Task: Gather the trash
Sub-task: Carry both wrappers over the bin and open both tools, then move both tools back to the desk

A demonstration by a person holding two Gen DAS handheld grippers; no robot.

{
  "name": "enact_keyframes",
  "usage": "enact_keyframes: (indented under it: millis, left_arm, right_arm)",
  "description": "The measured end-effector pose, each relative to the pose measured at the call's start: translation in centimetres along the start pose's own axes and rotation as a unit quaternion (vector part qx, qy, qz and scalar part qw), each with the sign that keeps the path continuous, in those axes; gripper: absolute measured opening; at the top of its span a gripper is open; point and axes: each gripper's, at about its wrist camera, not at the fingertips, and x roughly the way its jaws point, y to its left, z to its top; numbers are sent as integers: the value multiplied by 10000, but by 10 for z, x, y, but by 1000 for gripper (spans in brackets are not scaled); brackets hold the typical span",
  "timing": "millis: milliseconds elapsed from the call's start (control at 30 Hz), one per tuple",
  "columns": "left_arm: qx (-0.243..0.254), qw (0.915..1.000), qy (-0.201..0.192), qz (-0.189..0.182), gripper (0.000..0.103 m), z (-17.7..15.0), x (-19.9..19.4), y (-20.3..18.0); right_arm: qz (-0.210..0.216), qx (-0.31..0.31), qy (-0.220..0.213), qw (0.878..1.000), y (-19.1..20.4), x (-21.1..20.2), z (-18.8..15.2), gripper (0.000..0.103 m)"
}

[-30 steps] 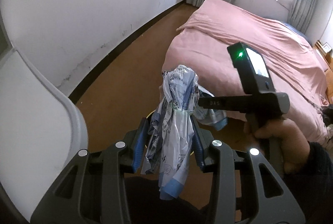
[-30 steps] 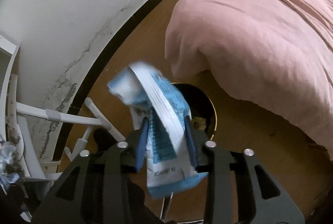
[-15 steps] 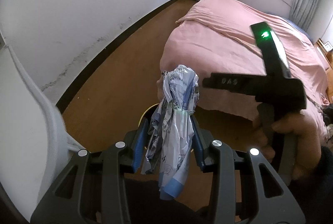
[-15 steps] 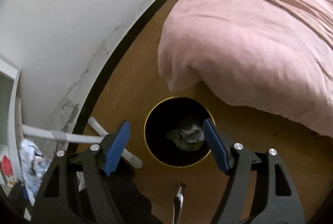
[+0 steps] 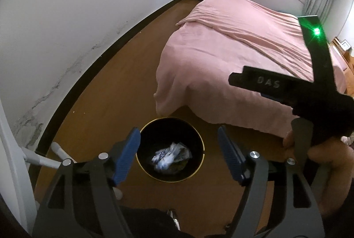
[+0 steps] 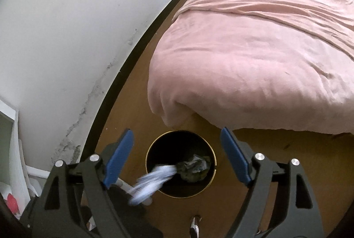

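A round black bin with a gold rim (image 5: 141, 162) stands on the wooden floor at the bed's corner. My left gripper (image 5: 179, 155) hovers above it, its jaws opening with nothing between the blue pads. Below it a crumpled white-and-blue plastic bag (image 5: 170, 155) shows inside the bin's outline. My right gripper (image 6: 178, 147) also hangs over the bin (image 6: 213, 173), its jaws opening and empty. In the right wrist view the bag (image 6: 152, 180) is a blurred streak across the bin's near-left rim, and darker crumpled trash (image 6: 194, 168) lies inside. A hand (image 5: 323, 162) holds the right gripper's black housing (image 5: 309, 103).
A bed with a pink cover (image 5: 243, 49) fills the right side, its corner overhanging close to the bin. A white wall with a dark skirting (image 5: 88, 83) runs along the left. White furniture legs (image 5: 39, 158) stand left of the bin. Curtains and a bright window are at the back.
The right gripper let go of its blue-and-white wrapper and opened wide. Then the left gripper opened, and its crumpled bag dropped toward the bin. Both views now show the bin below.
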Motion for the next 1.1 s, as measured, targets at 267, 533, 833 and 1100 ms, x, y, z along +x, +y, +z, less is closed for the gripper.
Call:
enact_keyframes:
  millis: [267, 533, 833, 1100]
  left_arm:
    - [-199, 9980, -594, 116, 83, -7, -76, 14]
    - [-684, 9844, -1229, 1059, 91, -66, -211, 94]
    - [-2470, 9137, -1125, 3025, 91, -216, -329, 246]
    - [-3609, 8610, -1293, 3343, 91, -314, -394, 294]
  right_arm:
    - [69, -1168, -347, 9925, 48, -24, -13, 79]
    - [1326, -2669, -667, 9522, 158, -101, -67, 79]
    - [3321, -4288, 407, 8391, 355, -149, -187, 86]
    - [3577, -4861, 1244, 7876, 492, -131, -263, 93]
